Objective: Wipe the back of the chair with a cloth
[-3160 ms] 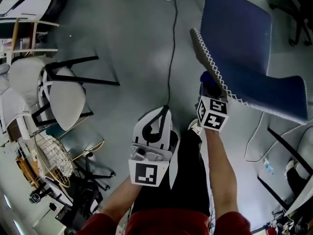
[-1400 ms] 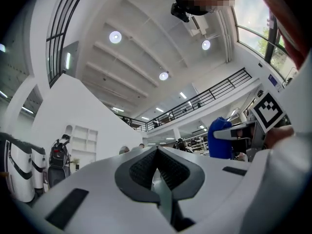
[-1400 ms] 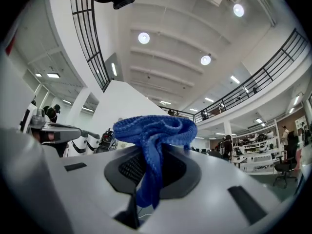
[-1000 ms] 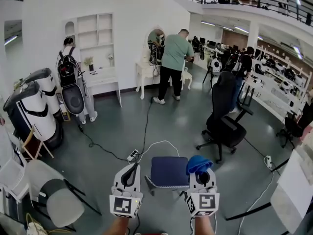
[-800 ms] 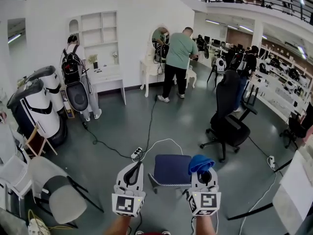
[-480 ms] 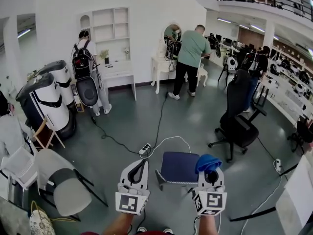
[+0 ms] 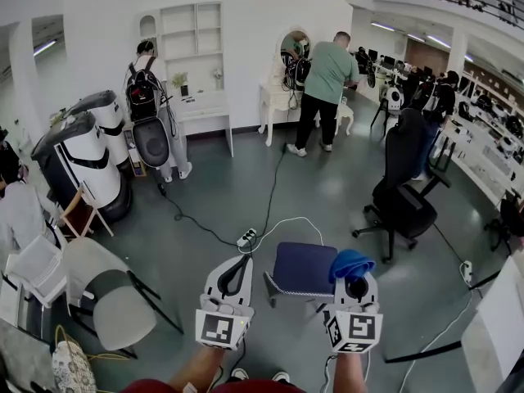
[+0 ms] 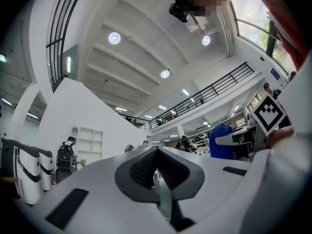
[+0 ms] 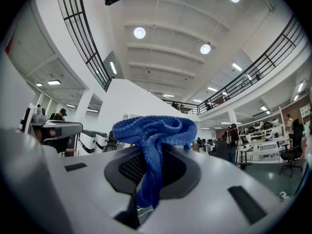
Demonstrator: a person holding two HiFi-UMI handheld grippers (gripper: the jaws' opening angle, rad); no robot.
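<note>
— Carrying the blue knitted cloth [image 7: 350,264]: jaws of your right gripper [image 7: 354,283] are clamped on it; left gripper [image 7: 237,267] jaws closed, empty.
— The chair?
— Approach step, I judge: blue padded chair [image 7: 303,270] on the floor ahead. Next, lower cloth to its back.

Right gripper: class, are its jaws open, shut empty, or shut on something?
Shut on the blue cloth: the right gripper pinches a hanging strand between its jaws, the rest bunched above.

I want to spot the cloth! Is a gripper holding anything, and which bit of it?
The right gripper pinches the blue cloth by a bunched fold; the rest flops above its fingers. The left gripper holds nothing.
</note>
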